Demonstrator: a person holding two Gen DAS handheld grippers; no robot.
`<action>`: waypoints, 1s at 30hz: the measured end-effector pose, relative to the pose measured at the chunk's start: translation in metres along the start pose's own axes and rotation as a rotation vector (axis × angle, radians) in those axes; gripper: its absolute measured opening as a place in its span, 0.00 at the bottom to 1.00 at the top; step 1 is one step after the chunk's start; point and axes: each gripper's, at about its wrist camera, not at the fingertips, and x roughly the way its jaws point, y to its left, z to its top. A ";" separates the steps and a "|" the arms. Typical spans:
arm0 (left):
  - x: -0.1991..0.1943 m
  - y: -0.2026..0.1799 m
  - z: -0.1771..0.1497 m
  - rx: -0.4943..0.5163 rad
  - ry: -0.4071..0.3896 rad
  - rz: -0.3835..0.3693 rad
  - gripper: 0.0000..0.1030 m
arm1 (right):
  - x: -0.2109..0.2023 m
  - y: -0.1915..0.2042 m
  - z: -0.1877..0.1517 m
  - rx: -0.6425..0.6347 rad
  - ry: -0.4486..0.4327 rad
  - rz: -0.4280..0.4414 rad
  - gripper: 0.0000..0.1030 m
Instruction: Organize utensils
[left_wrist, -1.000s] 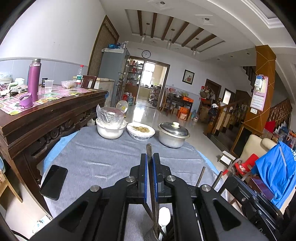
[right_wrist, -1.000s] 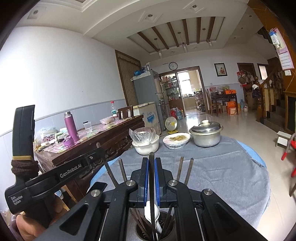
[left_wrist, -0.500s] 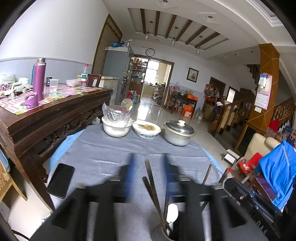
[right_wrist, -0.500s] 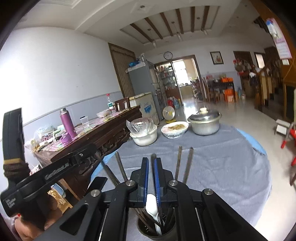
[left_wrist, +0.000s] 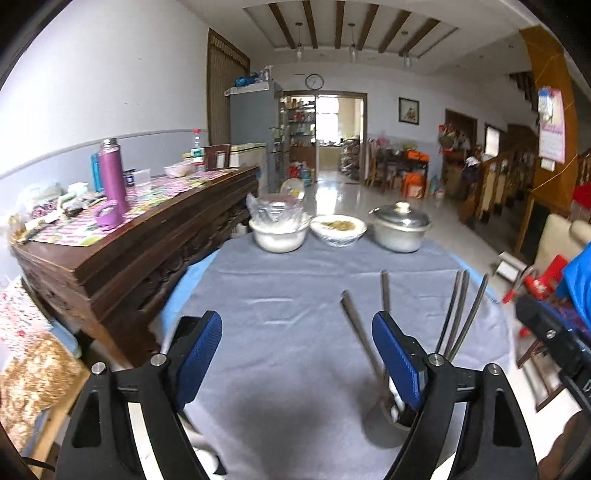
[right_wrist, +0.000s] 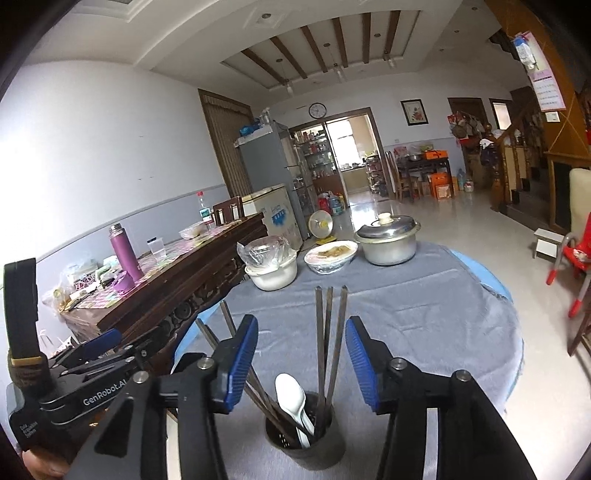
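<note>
At far left stands a dark wooden sideboard (right_wrist: 173, 284) with a purple flask (right_wrist: 125, 251) on top, just beside a round table (right_wrist: 424, 317) covered in grey cloth. The left gripper (left_wrist: 295, 347) hangs over the near part of the table; its blue fingers (left_wrist: 201, 347) are opening and nothing lies between them. To its right sits a dark metal cup (right_wrist: 304, 439), the utensil holder, near the table's front edge, holding several metal chopsticks (right_wrist: 327, 343) and a white plastic spoon (right_wrist: 291, 398). The right gripper (right_wrist: 301, 362) sits directly over the cup, fingers also spreading, with the upright chopsticks standing loose between them, not pinched. Farther back are a white bowl (right_wrist: 271, 275), a dish of food (right_wrist: 330, 256) and a lidded pot (right_wrist: 388, 240). The utensils appear to be already dropped in. The risk now seems to be a finger catching a leaning chopstick while pulling away, tipping the light cup over the edge.
</note>
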 end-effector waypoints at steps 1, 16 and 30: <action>-0.002 0.001 -0.001 0.005 0.005 0.016 0.84 | -0.002 0.001 -0.001 -0.002 0.001 -0.008 0.55; -0.064 0.002 -0.008 0.065 -0.084 0.118 0.96 | -0.043 -0.004 -0.010 0.039 0.081 -0.096 0.66; -0.106 0.012 -0.016 0.062 -0.105 0.128 0.96 | -0.067 0.006 -0.029 0.056 0.163 -0.094 0.66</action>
